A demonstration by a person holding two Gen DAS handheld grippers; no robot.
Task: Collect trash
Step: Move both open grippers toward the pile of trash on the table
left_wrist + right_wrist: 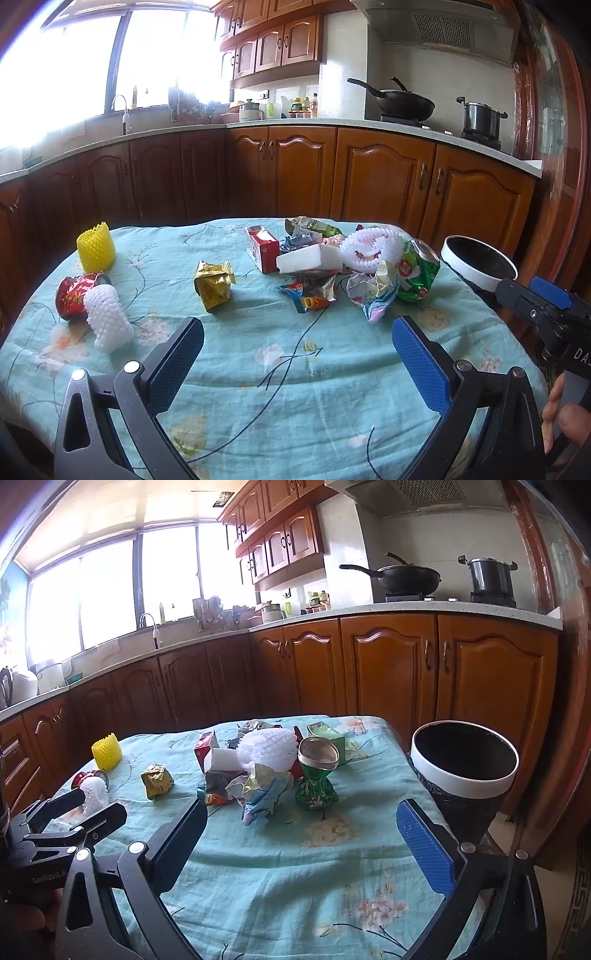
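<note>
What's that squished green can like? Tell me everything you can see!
The crushed green metal drink can stands upright on the teal flowered tablecloth, at the right edge of the litter pile, near the white-rimmed black bin. Its waist is pinched in, like an hourglass; the shiny silver end faces up, tilted towards the right wrist camera. Red and white markings show on its side. Crumpled wrappers press against its left side.

Left claw point(297, 363) tilts downward, jaws spread wide, nothing between them. Right claw point(301, 845) beside it stands likewise, gaping and empty.
</note>
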